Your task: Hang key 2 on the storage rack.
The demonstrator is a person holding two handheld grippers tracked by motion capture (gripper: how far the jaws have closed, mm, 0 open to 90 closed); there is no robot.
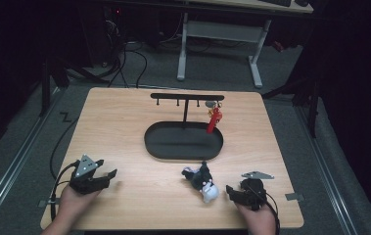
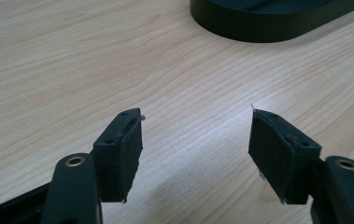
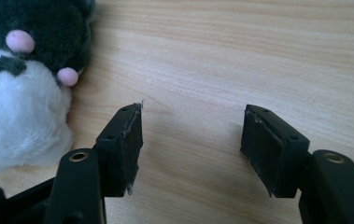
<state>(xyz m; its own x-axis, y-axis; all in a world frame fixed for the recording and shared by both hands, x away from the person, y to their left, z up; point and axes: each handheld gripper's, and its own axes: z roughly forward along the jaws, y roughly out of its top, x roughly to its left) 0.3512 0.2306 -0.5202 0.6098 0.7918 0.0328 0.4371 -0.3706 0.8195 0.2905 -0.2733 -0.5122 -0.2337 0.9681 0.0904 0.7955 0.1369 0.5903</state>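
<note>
Light wooden table (image 1: 124,127) on grey carpet (image 1: 21,147); dark room; both jaws open, empty.

One plush toy (image 1: 201,182) and one black tray (image 1: 183,141) are counted on the desk (image 1: 124,122). One rack (image 1: 187,98) is seen, with one red keychain (image 1: 214,119) hung.

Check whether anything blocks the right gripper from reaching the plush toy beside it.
Nothing visible does. The right gripper sits just to the right of the plush toy, its jaws open over bare wood, with only table between them. The black tray lies farther back.
</note>
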